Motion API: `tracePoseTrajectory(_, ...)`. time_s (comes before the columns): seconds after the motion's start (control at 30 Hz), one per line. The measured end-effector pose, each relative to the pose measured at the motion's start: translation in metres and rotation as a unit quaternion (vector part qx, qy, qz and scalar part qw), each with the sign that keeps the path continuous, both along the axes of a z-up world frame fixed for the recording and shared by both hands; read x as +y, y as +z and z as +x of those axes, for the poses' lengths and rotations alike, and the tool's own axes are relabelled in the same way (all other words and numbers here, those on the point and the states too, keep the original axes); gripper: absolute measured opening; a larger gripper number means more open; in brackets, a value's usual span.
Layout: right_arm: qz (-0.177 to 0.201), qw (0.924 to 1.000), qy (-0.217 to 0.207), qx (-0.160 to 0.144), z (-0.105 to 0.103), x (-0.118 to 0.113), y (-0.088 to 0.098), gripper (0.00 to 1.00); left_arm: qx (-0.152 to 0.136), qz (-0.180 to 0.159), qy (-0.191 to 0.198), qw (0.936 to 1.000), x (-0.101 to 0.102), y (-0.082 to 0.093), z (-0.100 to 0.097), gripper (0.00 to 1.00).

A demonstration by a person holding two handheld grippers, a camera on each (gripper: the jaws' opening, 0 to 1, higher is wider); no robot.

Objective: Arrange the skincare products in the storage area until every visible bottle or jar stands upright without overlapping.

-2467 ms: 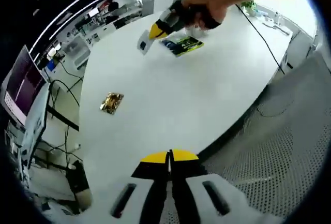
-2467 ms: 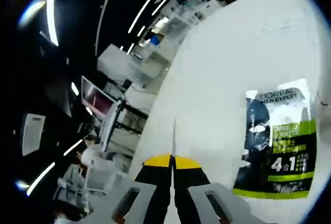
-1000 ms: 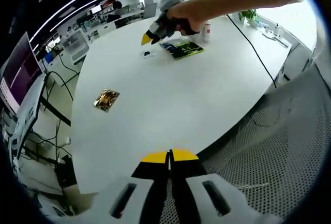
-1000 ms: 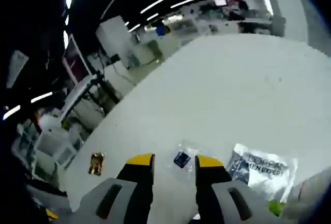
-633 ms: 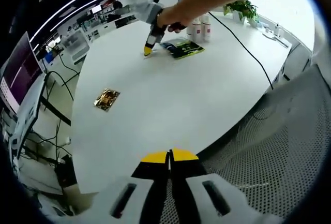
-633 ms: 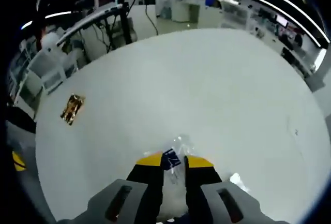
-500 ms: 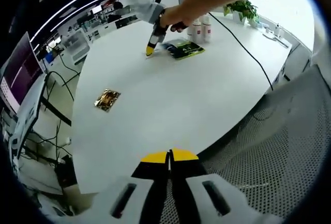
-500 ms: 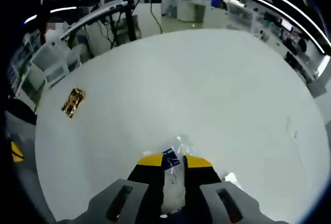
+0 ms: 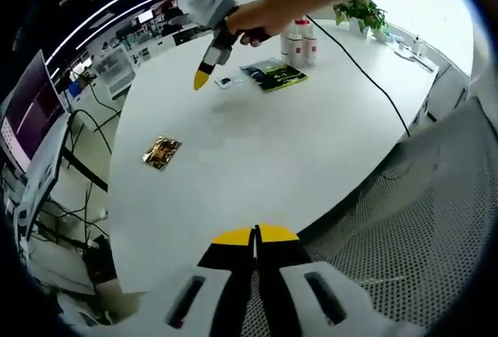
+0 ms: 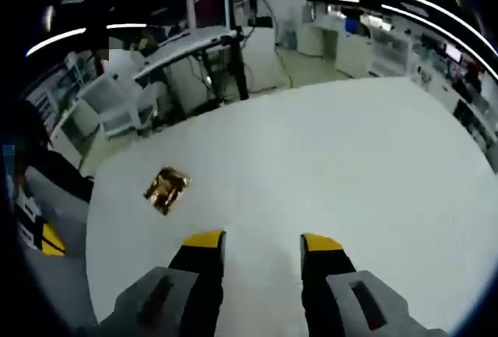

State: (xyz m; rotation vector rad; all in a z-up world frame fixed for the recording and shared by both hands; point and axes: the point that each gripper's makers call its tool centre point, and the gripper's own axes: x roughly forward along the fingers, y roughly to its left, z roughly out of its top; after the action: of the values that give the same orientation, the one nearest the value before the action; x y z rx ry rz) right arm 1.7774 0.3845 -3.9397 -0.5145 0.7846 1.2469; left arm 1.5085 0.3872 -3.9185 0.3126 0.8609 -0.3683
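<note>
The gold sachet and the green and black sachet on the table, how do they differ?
The gold sachet is small and shiny, lying alone near the table's edge. The green and black sachet is larger, with printed panels, and lies farther across the table, beside a small clear packet and near the white bottles. Both lie flat on the white tabletop, and neither is held by a gripper.

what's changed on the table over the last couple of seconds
The right gripper carried a small clear sachet to the table, set it beside the green and black pouch, let go, and now hangs open, pulled away toward the gold packet. The left gripper stayed shut at the table edge. The gold packet, the pouch and the white bottles kept their places.
</note>
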Motion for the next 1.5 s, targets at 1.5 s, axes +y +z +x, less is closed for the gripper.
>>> tracePoseTrajectory(1.5, -0.201, 0.8952, 0.393, -0.059, -0.097, 0.081, -0.042, 0.60, -0.040, 0.007, 0.013, 0.9991, 0.009, 0.015, 0.009, 0.00)
